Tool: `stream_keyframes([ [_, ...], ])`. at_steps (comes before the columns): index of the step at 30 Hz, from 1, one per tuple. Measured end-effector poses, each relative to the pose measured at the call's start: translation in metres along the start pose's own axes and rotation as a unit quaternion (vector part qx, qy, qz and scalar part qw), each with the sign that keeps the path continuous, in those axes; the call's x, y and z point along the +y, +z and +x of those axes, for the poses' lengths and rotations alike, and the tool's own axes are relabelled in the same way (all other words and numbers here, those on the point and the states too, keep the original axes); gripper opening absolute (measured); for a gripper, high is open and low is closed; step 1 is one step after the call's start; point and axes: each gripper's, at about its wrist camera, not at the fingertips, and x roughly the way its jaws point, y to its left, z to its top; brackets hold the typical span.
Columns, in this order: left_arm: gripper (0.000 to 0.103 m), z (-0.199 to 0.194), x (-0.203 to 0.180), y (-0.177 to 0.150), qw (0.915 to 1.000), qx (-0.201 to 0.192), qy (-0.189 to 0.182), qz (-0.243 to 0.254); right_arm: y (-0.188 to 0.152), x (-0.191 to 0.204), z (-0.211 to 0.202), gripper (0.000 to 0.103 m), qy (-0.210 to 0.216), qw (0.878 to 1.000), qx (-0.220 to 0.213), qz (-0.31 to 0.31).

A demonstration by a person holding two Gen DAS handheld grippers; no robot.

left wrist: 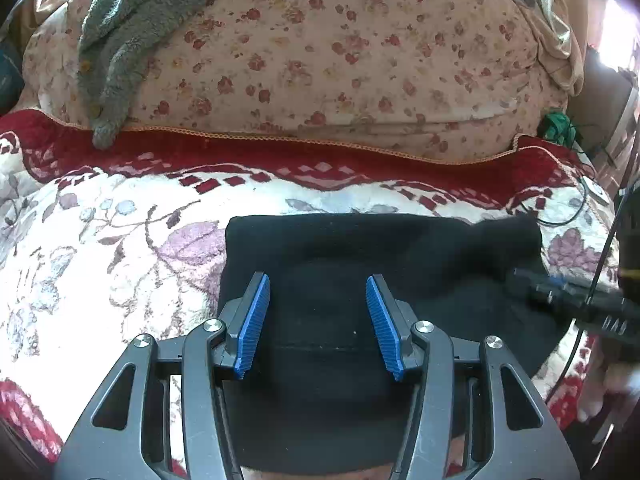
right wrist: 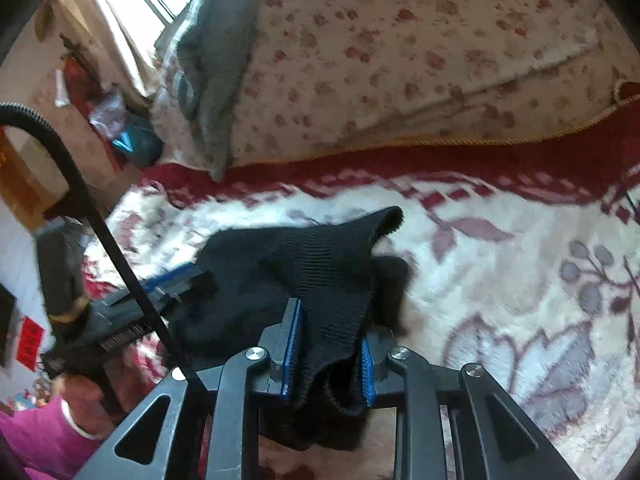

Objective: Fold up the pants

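Fingers [left wrist: 256,320] of left gripper [left wrist: 318,322] spread wide over black pants [left wrist: 360,256], gripping nothing. Right gripper [right wrist: 330,346] fingers [right wrist: 292,344] closed part-way on ribbed cuff [right wrist: 340,280] of pants, fabric bunched between pads. Pants folded, lying on floral blanket [left wrist: 100,248] of bed, below flowered quilt [left wrist: 320,60]; grey towel [left wrist: 132,20] draped over quilt.

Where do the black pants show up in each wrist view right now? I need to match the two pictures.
Left wrist: black pants lie folded at lower centre, under the open left gripper.
Right wrist: pants at centre, their ribbed part bunched between the right gripper pads.
Shared landmark: grey towel draped over the floral quilt.
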Motion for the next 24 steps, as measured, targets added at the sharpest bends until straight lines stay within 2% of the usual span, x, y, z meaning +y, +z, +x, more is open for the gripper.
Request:
stream_keyframes([
  [4, 0.05, 0.005, -0.004, -0.002, 0.9999, 0.0, 0.011, 0.008, -0.015, -0.011, -0.002, 0.025, 0.005, 1.0, -0.022, 0.006],
  [8, 0.05, 0.002, -0.006, 0.0, 0.9997, 0.006, 0.023, 0.009, -0.014, -0.013, -0.019, 0.028, 0.007, 0.999, -0.035, 0.039],
  [11, 0.05, -0.005, -0.002, 0.002, 0.9996, 0.012, 0.025, -0.009, -0.008, -0.001, -0.039, 0.033, -0.007, 0.997, -0.068, 0.031],
  [13, 0.05, -0.009, -0.001, 0.003, 0.999, 0.017, 0.038, -0.015, -0.004, 0.01, -0.05, 0.041, -0.015, 0.996, -0.086, 0.02],
  [15, 0.05, -0.013, 0.0, 0.002, 0.9988, 0.014, 0.043, -0.017, 0.0, 0.024, -0.057, 0.041, -0.012, 0.995, -0.096, 0.005],
  [22, 0.05, -0.025, 0.007, 0.001, 0.9978, 0.005, 0.06, -0.028, 0.005, 0.053, -0.044, 0.042, -0.011, 0.996, -0.088, -0.018],
  [24, 0.05, -0.028, 0.009, 0.0, 0.9976, 0.003, 0.063, -0.028, 0.004, 0.055, -0.038, 0.05, -0.01, 0.997, -0.079, -0.016],
])
